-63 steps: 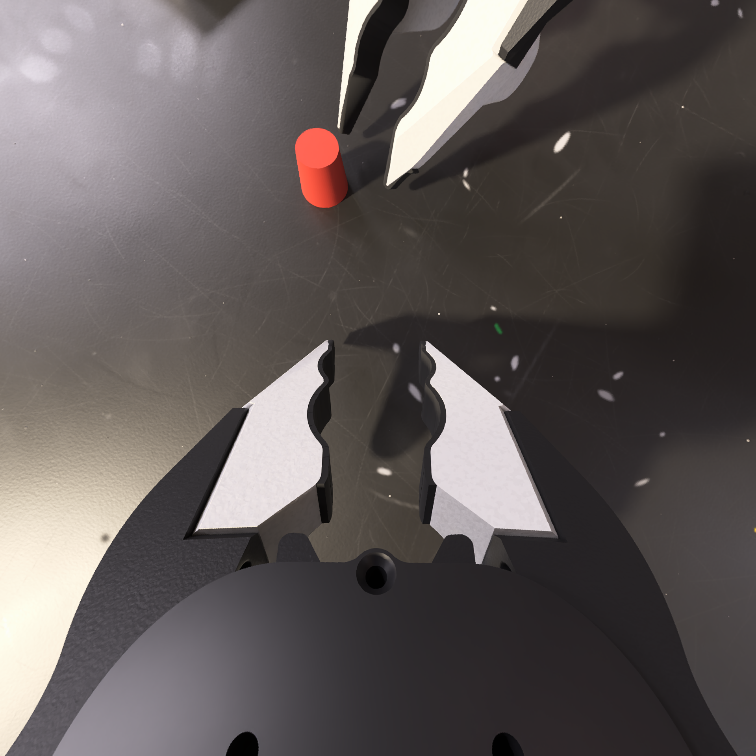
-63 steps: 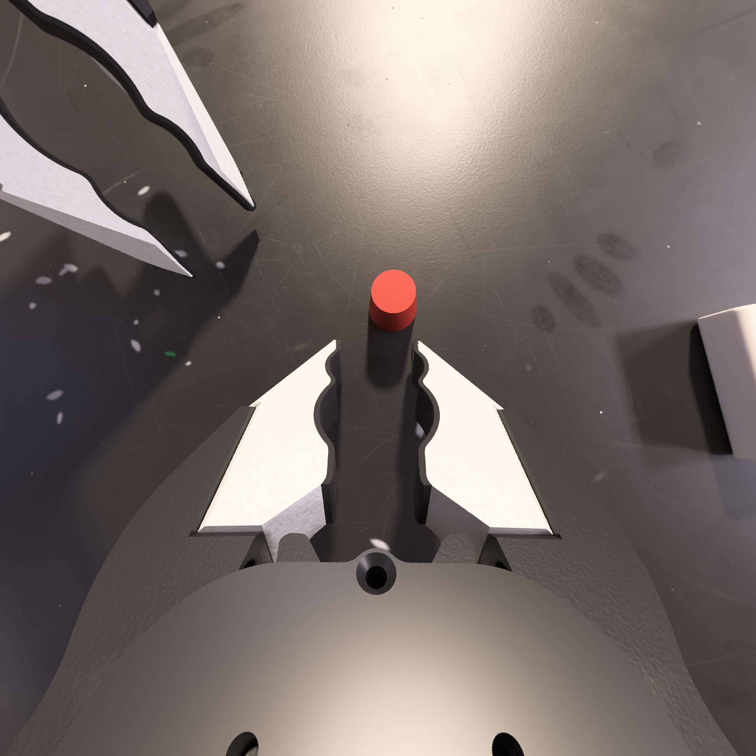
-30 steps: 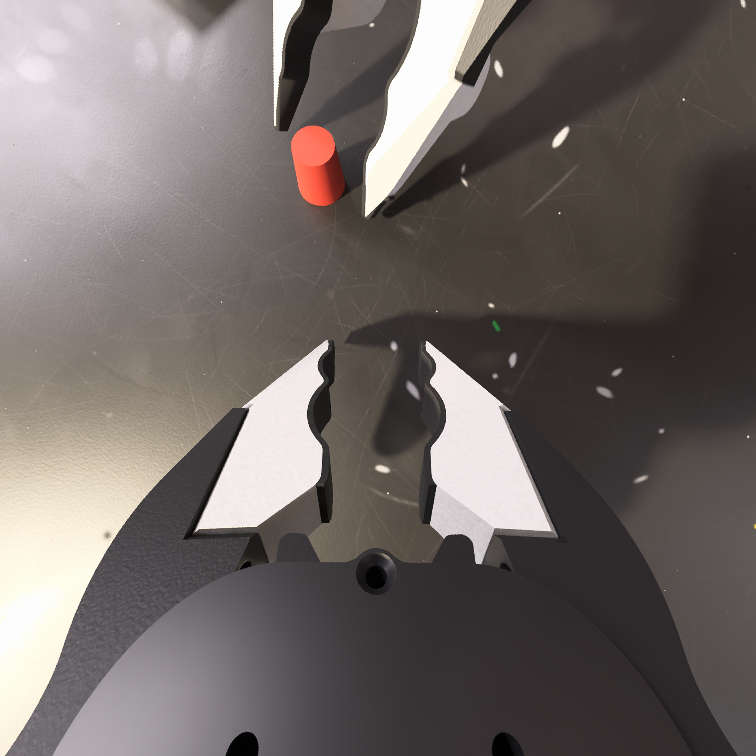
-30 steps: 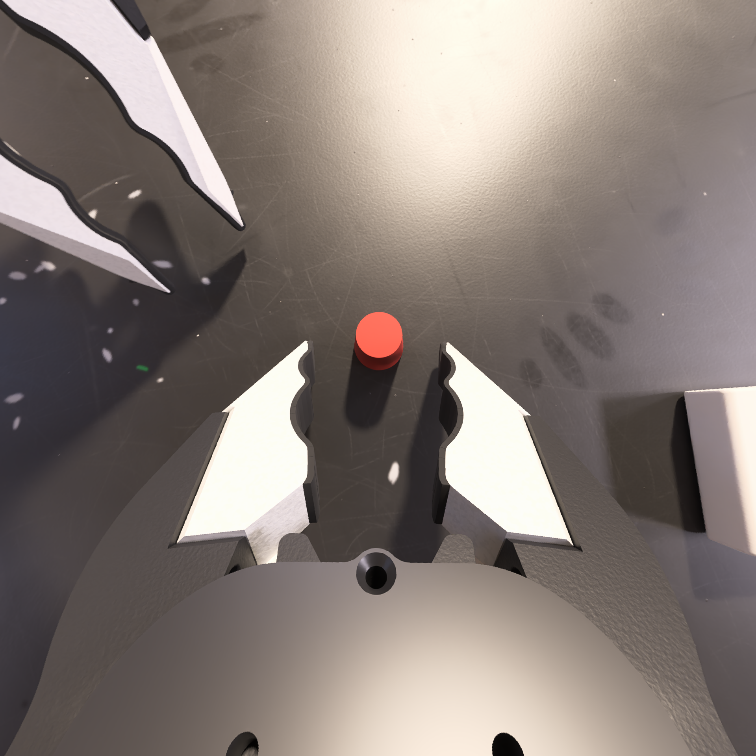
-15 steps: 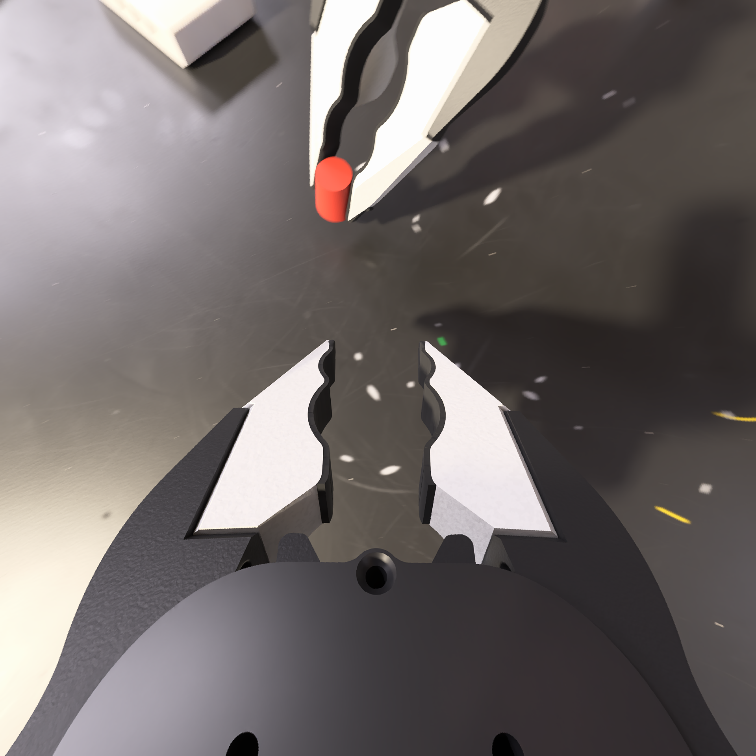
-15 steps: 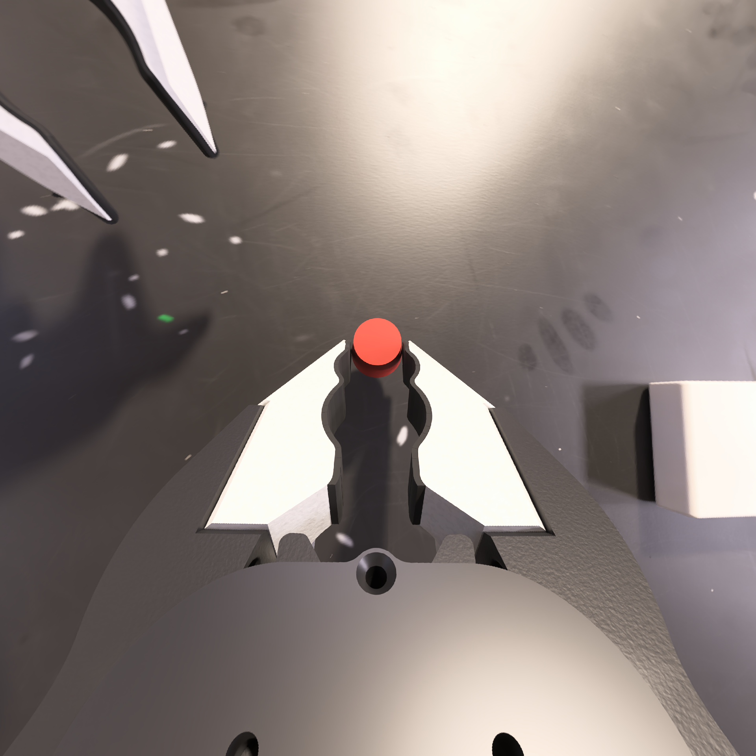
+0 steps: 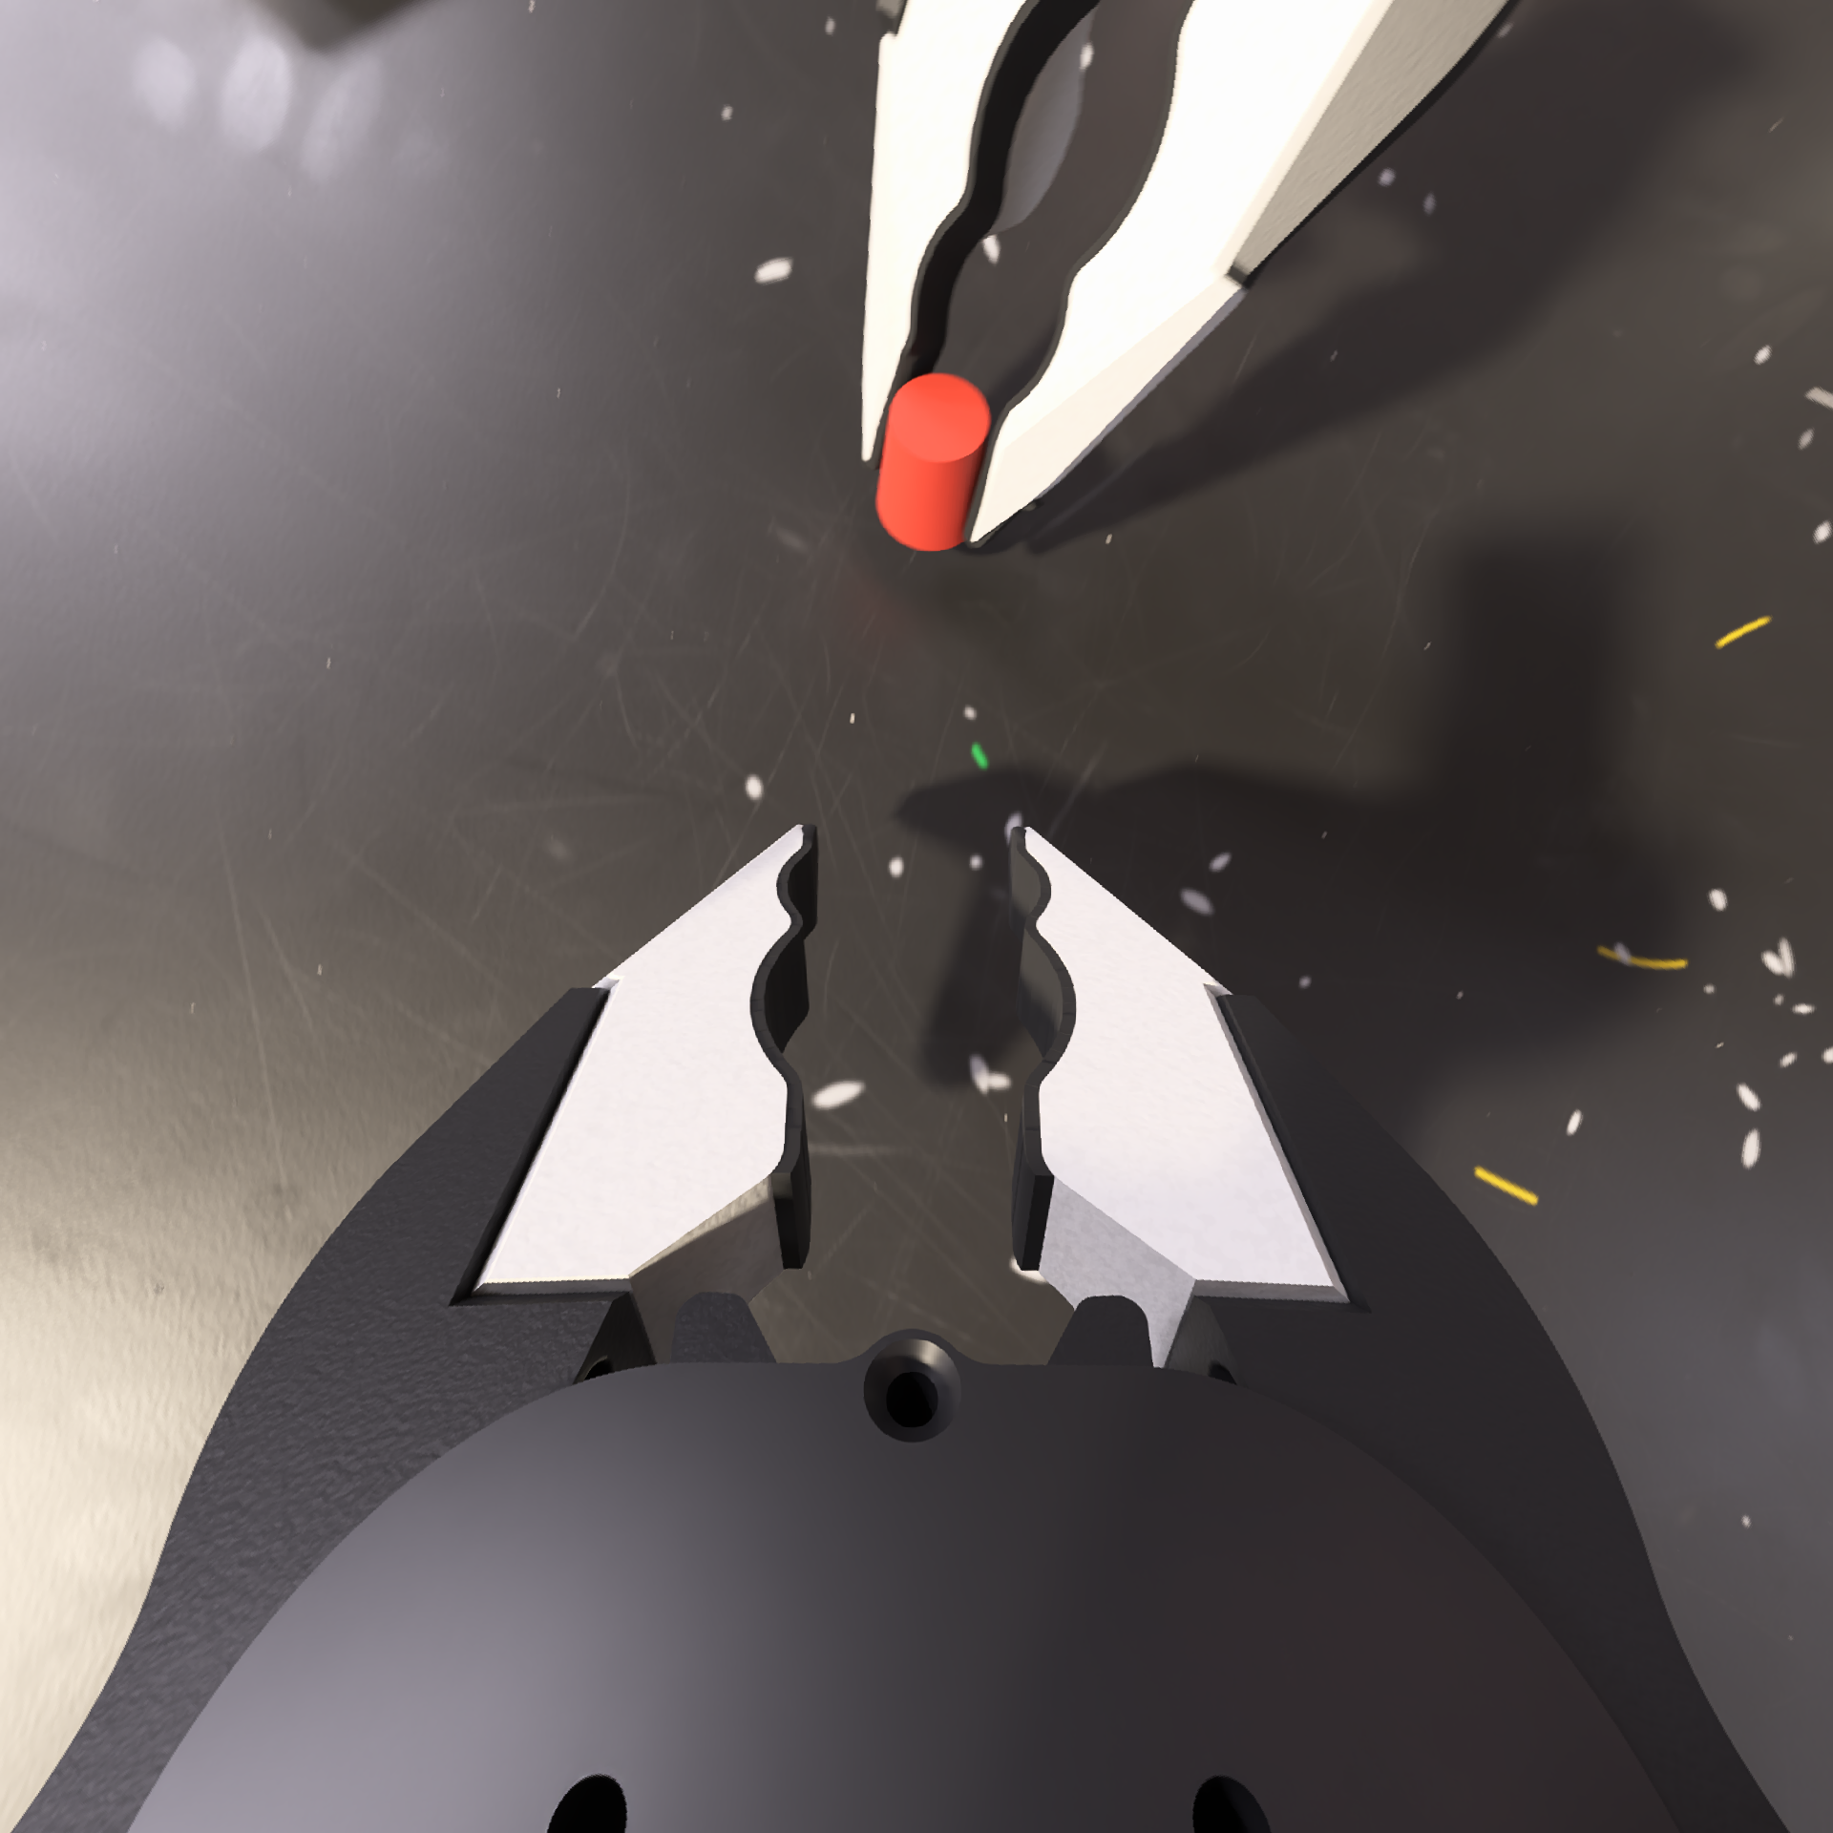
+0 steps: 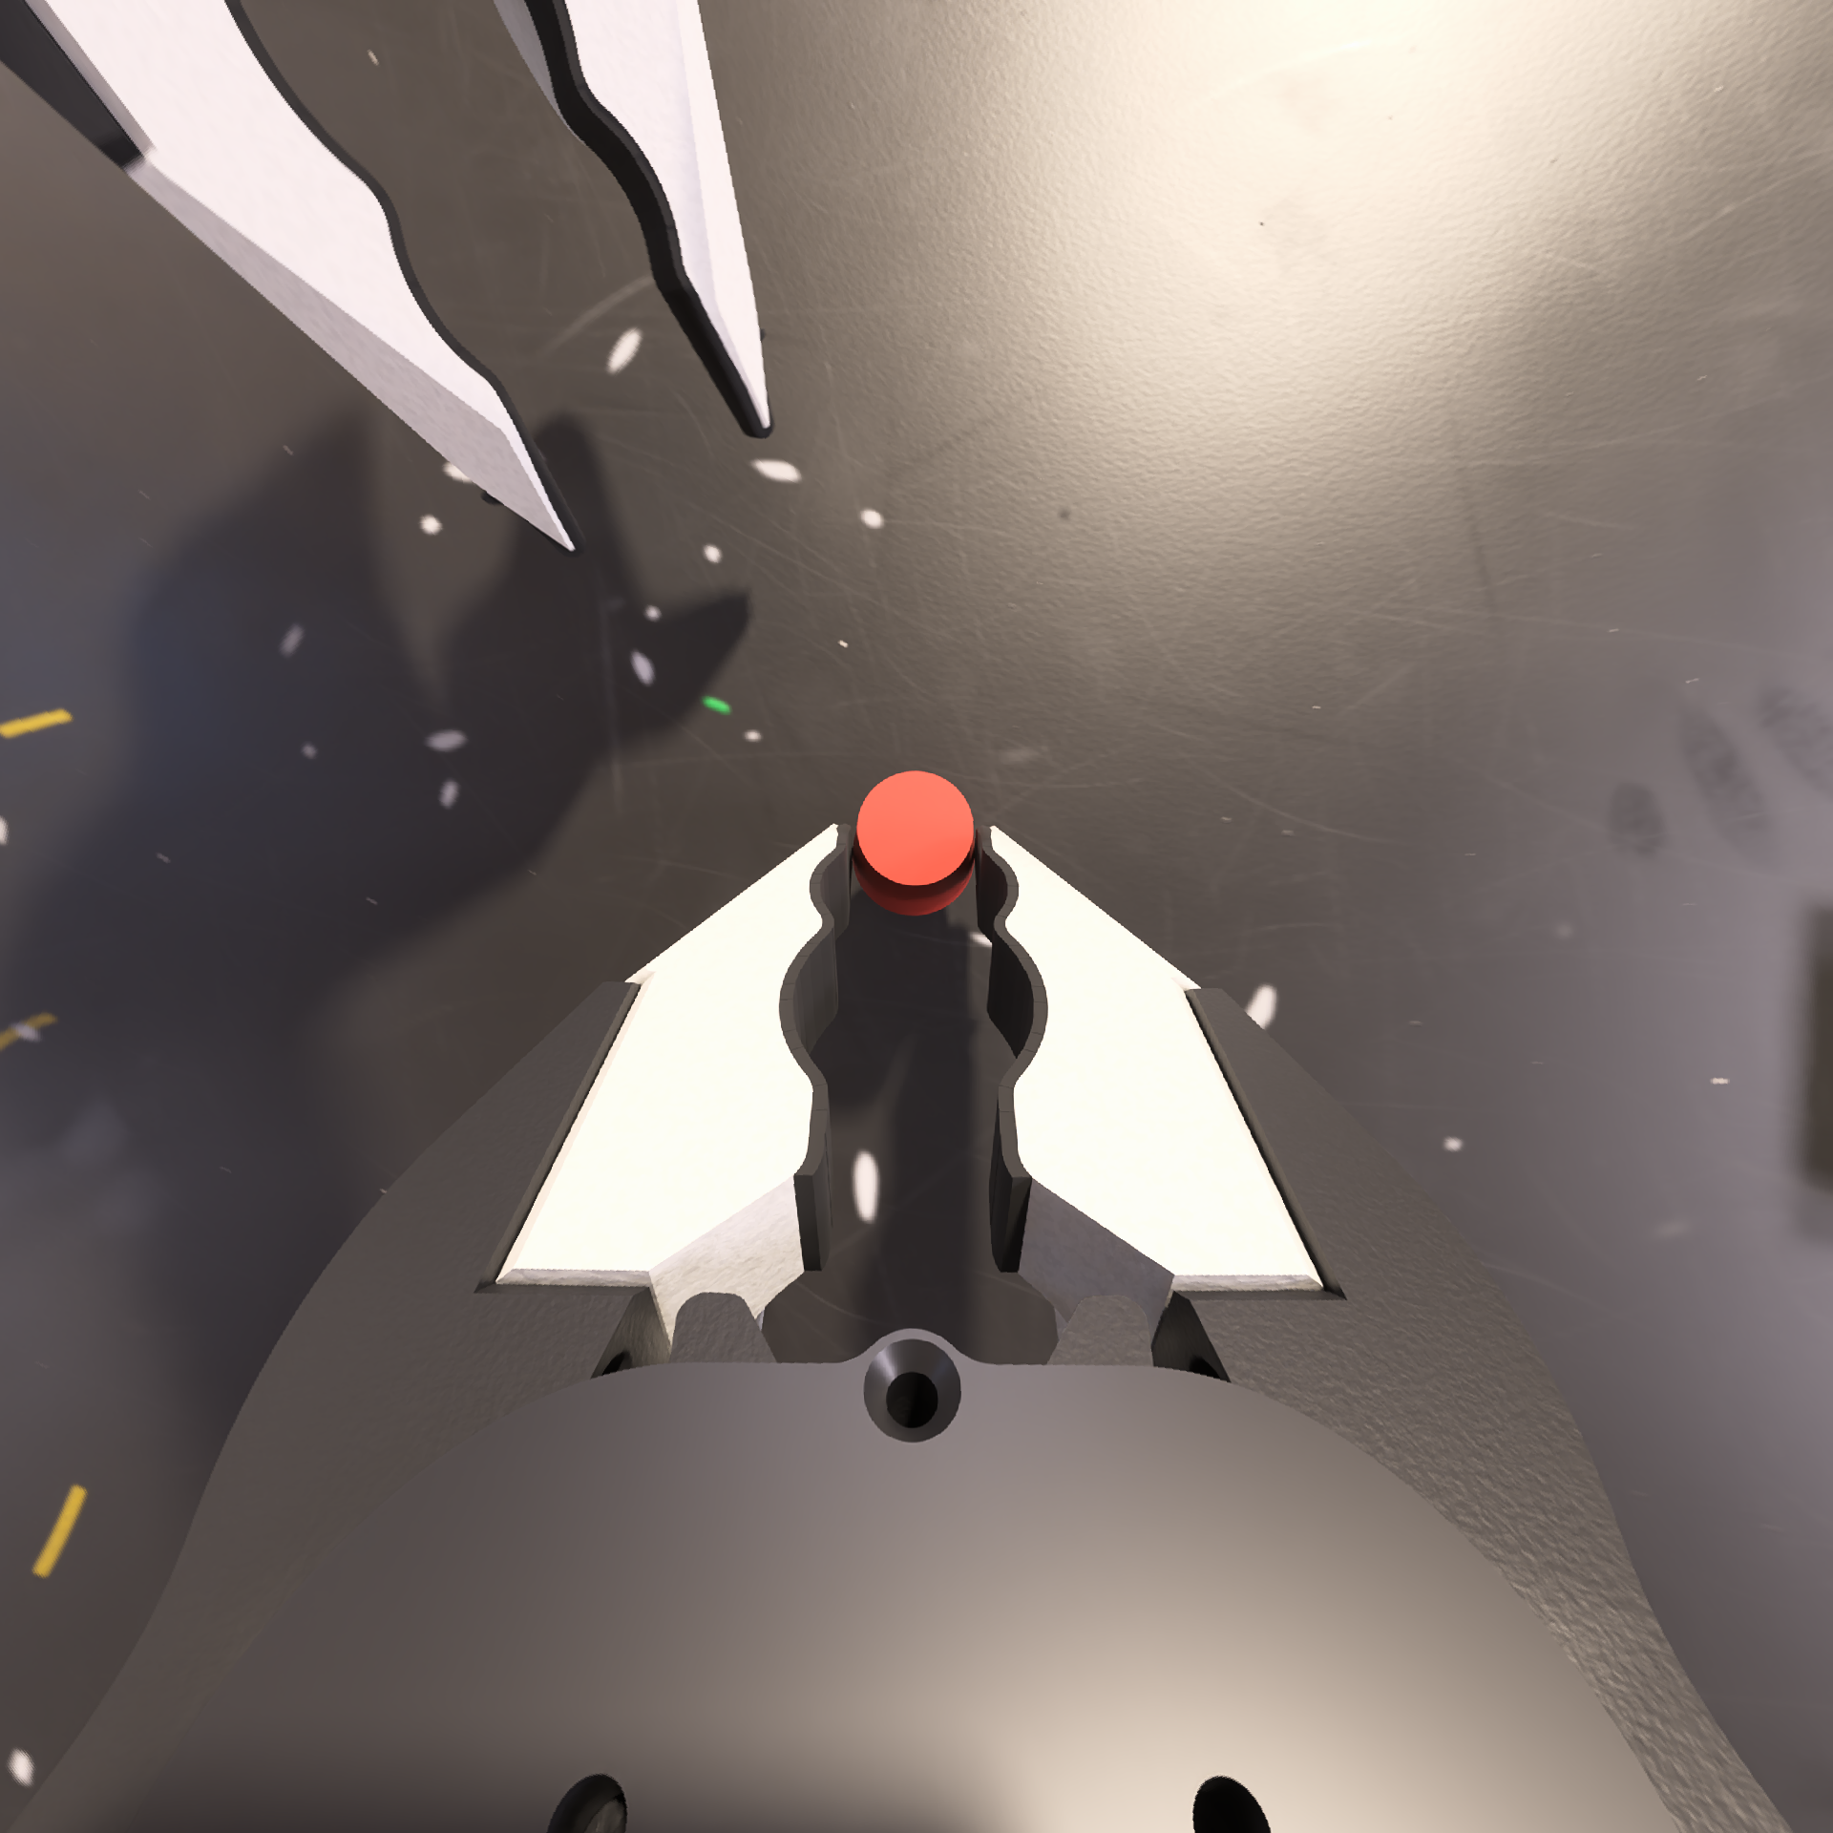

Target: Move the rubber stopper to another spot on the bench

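Observation:
The rubber stopper (image 8: 915, 843) is a small red cylinder, upright, pinched between the tips of my right gripper (image 8: 915, 831), which is shut on it. In the left wrist view the stopper (image 7: 932, 461) shows ahead at the upper middle, held by the right gripper (image 7: 927, 496) just over the dark bench (image 7: 397, 645); I cannot tell whether it touches. My left gripper (image 7: 913, 831) is open and empty, a short way in front of the stopper. It shows in the right wrist view (image 8: 665, 488) at the upper left.
The bench (image 8: 1289, 496) is dark, scratched and glossy. White flecks (image 7: 838, 1094), yellow slivers (image 7: 1506, 1185) and a green speck (image 7: 979, 756) lie scattered on it. A dark blurred shape (image 8: 1817, 1041) sits at the right edge of the right wrist view.
My right gripper opened around the stopper, shut on it and has carried it along. The white block has left both views. My left gripper stayed open.

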Tool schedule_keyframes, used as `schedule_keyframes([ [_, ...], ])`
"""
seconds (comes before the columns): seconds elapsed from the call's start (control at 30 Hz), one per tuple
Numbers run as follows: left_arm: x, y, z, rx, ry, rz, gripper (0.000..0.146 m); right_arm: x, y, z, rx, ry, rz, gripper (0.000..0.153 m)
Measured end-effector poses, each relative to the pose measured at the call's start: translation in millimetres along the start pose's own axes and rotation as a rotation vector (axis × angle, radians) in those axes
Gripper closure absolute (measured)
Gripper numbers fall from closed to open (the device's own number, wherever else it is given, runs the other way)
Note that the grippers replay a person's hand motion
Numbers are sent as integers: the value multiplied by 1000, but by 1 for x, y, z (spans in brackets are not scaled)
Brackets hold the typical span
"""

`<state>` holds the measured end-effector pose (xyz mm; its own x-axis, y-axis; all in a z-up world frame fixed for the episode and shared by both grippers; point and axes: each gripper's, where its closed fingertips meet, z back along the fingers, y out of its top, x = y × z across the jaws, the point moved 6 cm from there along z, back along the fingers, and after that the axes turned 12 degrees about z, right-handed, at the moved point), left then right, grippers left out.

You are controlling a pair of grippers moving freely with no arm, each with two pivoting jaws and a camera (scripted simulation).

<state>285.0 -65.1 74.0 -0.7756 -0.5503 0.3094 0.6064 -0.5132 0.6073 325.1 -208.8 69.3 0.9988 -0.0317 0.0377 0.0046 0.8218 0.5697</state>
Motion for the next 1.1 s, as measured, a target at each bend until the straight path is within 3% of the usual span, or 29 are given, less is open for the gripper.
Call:
schedule_keyframes([
  [0.2, 4, -23, 4, -32, 71, -5, 98, -26, 11, -3, 64, 8, -75, 128],
  [0.37, 8, -25, 2, -24, 33, 1, 97, 5, -5, 18, 5, -177, -71, 128],
  [0.5, 5, -21, 0, -5, 11, 17, 97, 18, -14, 8, -15, -116, -90, 128],
  [0.83, -4, -15, -6, 15, 1, 45, 94, -13, 0, -4, 15, -49, -87, 128],
  [1.1, 0, 8, -17, 51, -81, 53, 94, -7, -12, 11, -1, -76, -157, 128],
])
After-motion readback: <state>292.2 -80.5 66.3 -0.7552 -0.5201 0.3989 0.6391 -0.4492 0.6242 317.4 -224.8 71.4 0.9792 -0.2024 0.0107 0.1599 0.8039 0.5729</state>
